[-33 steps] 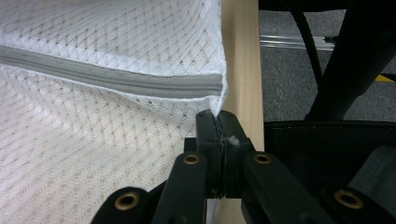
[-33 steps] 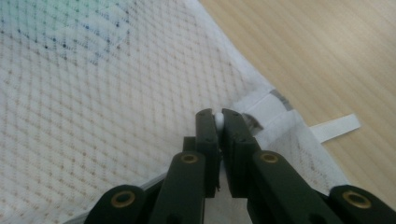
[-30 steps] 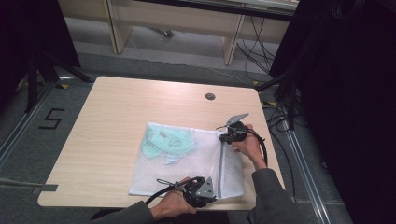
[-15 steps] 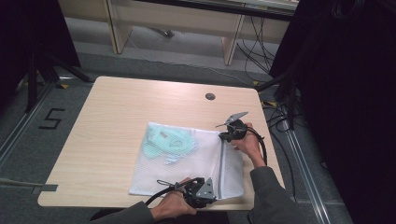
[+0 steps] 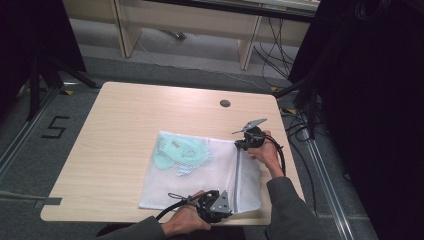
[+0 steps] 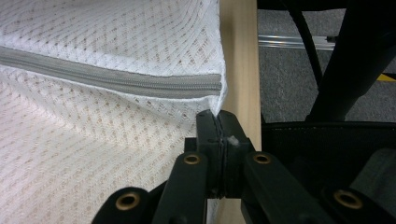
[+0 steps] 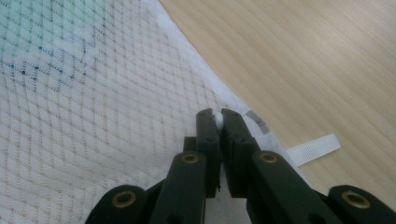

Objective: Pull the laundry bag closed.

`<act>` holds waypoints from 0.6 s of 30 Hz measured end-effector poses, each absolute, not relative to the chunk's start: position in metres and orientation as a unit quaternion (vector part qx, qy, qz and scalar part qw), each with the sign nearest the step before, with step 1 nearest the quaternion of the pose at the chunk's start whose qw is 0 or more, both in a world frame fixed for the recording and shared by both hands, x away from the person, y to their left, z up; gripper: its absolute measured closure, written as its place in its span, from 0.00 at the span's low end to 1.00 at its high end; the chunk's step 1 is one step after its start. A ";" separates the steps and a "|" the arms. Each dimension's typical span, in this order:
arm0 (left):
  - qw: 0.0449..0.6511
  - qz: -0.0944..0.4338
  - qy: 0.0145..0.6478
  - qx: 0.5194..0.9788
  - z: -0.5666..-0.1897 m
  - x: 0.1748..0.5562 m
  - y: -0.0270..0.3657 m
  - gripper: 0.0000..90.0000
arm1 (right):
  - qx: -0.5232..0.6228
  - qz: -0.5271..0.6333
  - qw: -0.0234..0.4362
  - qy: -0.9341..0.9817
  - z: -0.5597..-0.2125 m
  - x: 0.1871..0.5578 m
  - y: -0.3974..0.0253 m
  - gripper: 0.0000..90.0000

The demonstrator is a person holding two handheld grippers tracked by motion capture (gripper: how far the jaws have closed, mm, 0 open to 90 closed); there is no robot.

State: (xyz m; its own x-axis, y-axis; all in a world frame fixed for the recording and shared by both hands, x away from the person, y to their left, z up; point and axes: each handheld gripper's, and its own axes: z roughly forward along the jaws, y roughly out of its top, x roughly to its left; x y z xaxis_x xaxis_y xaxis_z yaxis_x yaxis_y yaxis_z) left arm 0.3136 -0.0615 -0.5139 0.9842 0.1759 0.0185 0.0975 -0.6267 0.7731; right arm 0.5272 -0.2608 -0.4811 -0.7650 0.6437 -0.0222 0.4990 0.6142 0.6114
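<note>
Comparing this moment with the two earlier high views shows almost nothing moved: the mesh bag [image 5: 200,172] lies at the same spot, toward the near right corner of the table [image 5: 125,125], and both hands sit where they sat. The only shift I can make out is slight, with the right gripper [image 5: 243,143] a touch nearer the bag's far right corner than a second ago.

In the left gripper view the left gripper [image 6: 218,122] has its jaws pressed together on the bag's edge right by the end of the grey zipper [image 6: 116,79], at the table's near edge. In the right gripper view the right gripper [image 7: 217,120] is nearly closed on a small white bit at the bag's rim, next to the white tab [image 7: 314,149]; I take it for the zipper pull or the hem, but cannot tell which.

Inside the bag, a pale green garment [image 5: 177,152] shows through the mesh toward its far left part.

With so little motion, I judge this a pause with both ends of the zipper line pinned and taut. That reads as setup for running the zipper along the bag's right side, not yet begun. If the right grip is only on mesh, it would need resetting first.
</note>
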 end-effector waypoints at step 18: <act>0.426 0.039 0.071 0.901 -0.513 0.312 -0.062 0.99 | 0.333 0.306 0.113 0.884 -0.481 0.535 -0.261 0.97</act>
